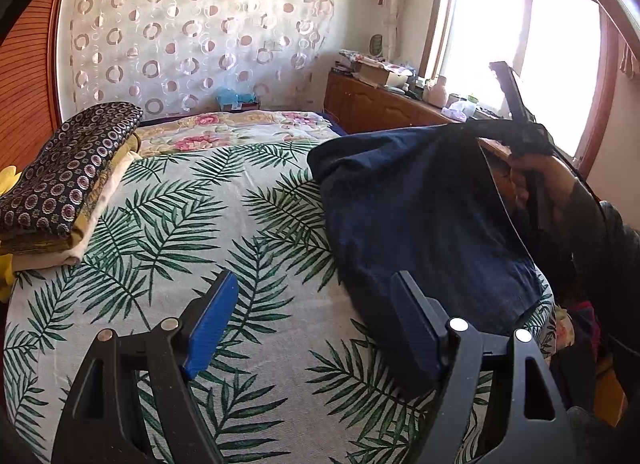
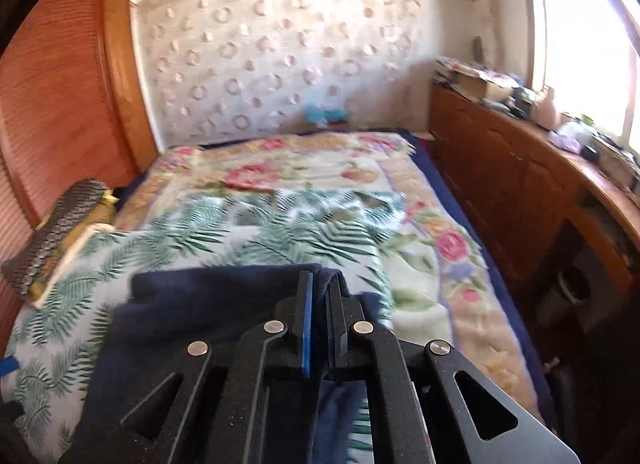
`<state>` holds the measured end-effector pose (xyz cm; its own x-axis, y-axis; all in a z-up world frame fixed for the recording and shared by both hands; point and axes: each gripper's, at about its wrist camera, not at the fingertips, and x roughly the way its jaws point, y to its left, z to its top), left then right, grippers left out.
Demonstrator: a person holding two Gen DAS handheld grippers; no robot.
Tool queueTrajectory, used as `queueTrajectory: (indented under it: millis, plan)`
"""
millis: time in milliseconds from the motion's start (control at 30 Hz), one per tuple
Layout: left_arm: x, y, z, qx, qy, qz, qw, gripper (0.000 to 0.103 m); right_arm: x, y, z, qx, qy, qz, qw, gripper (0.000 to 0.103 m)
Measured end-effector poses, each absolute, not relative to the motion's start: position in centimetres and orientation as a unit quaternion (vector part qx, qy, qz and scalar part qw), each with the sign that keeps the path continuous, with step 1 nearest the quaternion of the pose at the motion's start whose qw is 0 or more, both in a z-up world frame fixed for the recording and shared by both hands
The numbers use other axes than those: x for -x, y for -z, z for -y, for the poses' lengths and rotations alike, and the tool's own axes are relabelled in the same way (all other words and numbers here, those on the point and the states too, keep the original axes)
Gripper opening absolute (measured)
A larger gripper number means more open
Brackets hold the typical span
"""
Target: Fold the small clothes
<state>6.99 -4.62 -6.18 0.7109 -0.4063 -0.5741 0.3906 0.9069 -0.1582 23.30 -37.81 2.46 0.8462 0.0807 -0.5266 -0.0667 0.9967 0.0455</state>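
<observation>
A dark navy garment [image 1: 420, 200] lies partly on the right side of a bed, on a white sheet printed with green palm fronds [image 1: 224, 224]. One edge of it is lifted off the sheet, pinched in the right gripper [image 2: 318, 284], whose jaws are closed tight on the cloth; the rest drapes down and bunches on the sheet. In the left wrist view the same gripper shows at the upper right, dark against the light, with a hand [image 1: 536, 188] wrapped around its handle.

The left gripper [image 1: 316, 328] hovers low over the palm sheet with its jaws spread wide and nothing between them. Its right finger sits just at the near edge of the garment; whether it touches the cloth is unclear.

On the left side of the bed rests a stack of folded cloth [image 1: 68, 180], the top piece dark with small rings, well apart from the garment. Beyond the palm sheet lies a floral blanket [image 2: 320, 172]. A wooden sideboard [image 2: 512, 184] crowded with small items runs along the right of the bed beneath a bright window [image 1: 528, 52]. A wall hanging with circle patterns [image 1: 200, 28] covers the far wall, and a slatted wooden door [image 2: 52, 96] stands at the left.
</observation>
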Motion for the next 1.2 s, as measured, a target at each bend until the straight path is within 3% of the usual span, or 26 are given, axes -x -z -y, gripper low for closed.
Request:
queueTrajectory:
  millis: [67, 167, 433, 500, 600, 733, 1200]
  plan:
    - [-7.0, 6.5, 5.0, 0.011, 0.219, -0.319, 0.922, 0.079, -23.4, -2.1, 38.2, 0.01, -0.027, -0.276, 0.961, 0.007]
    - [-7.2, 6.8, 5.6, 0.01, 0.225, -0.328, 0.917, 0.079, -24.1, -1.1, 38.2, 0.037, -0.021, -0.31, 0.95, 0.041]
    - [-6.8, 7.7, 7.9, -0.005, 0.256, -0.35, 0.901, 0.079, -18.4, -1.1, 38.6, 0.036, -0.072, -0.309, 0.948, 0.041]
    - [-6.8, 7.9, 8.6, -0.009, 0.267, -0.356, 0.896, 0.079, -15.8, -0.4, 39.0, 0.043, -0.086, -0.314, 0.944, 0.051]
    - [-6.6, 8.4, 9.7, -0.015, 0.285, -0.373, 0.883, 0.068, -12.6, 0.8, 40.1, 0.041, -0.102, -0.331, 0.937, 0.066]
    - [-6.2, 9.0, 10.7, -0.029, 0.294, -0.389, 0.873, 0.064, -10.1, 2.1, 42.0, 0.026, -0.11, -0.358, 0.927, 0.066]
    - [-5.3, 10.2, 11.6, -0.04, 0.298, -0.411, 0.861, 0.064, -9.4, 1.7, 43.4, 0.031, -0.136, -0.382, 0.913, 0.066]
